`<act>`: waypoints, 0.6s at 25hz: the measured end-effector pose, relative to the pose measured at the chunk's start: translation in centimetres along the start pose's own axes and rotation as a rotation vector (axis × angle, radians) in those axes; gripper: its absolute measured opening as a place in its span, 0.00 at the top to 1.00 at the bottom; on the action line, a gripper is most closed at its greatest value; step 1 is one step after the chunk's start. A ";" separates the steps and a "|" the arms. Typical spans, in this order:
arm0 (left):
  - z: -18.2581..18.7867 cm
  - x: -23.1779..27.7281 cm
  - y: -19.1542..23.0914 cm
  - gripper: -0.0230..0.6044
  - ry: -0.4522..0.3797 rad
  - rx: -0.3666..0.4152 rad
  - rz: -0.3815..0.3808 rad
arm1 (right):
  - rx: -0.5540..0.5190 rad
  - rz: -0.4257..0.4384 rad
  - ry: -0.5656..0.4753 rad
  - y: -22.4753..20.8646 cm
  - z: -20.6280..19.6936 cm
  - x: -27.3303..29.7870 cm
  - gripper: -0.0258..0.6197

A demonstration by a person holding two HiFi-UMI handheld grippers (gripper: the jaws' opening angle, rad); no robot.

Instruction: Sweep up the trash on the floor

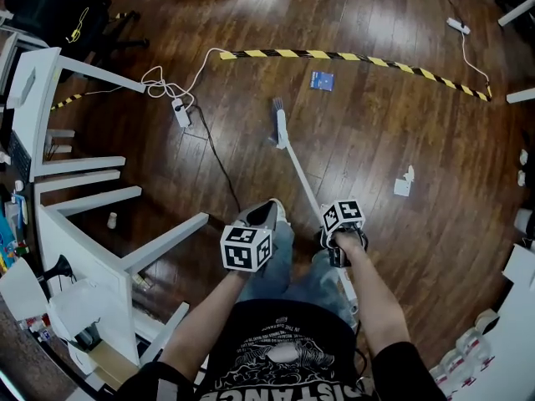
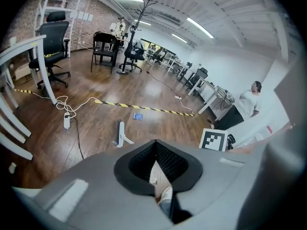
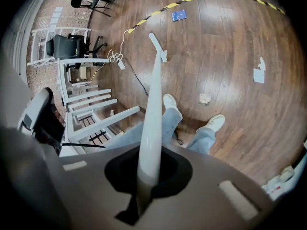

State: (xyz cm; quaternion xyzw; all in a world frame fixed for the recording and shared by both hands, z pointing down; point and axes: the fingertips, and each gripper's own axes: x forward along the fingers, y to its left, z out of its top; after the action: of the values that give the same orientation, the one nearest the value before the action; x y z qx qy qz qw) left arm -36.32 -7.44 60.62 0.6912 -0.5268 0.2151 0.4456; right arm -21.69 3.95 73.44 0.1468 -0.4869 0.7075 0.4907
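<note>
You are standing at the sweeping step, and it is only beginning. Your right claw (image 1: 339,239) is pinching the handle of the broom (image 1: 301,174), and in the right gripper view the white stick is running straight out from between the jaws. The broom head (image 1: 278,109) is resting on the wooden floor (image 1: 376,132) in front of your feet.

Your left claw (image 1: 264,209) is carrying nothing. In the left gripper view its jaws are pressed together at the tips, and only the floor and your shoe are showing behind them.

The trash is lying apart from the bristles. The blue piece (image 1: 322,80) is lying beyond the broom head and a little to its right, near the striped tape (image 1: 359,57). The white scrap (image 1: 404,184) is lying well to the right of the handle.

I am judging that the next move is asking you to reach the head past the blue piece and pull it toward you. The white power strip (image 1: 181,113) and its cable are lying to the left, so you should be keeping the stroke away from them.
</note>
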 end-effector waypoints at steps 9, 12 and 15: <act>-2.2 2.0 -7.5 0.96 0.022 0.068 -0.046 | 0.026 -0.039 -0.032 -6.6 -4.6 -2.6 0.96; -3.0 2.8 -10.5 0.96 0.032 0.098 -0.071 | 0.057 -0.030 -0.049 -9.1 -6.5 -3.4 0.96; -4.0 3.6 -13.4 0.96 0.045 0.129 -0.094 | 0.080 -0.034 -0.067 -11.7 -8.4 -4.2 0.96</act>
State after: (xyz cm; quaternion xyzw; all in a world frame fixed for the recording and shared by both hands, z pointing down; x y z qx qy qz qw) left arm -22.06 -5.38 60.23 0.7374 -0.4686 0.2432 0.4214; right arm -7.62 9.11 72.87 0.1983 -0.4720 0.7125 0.4798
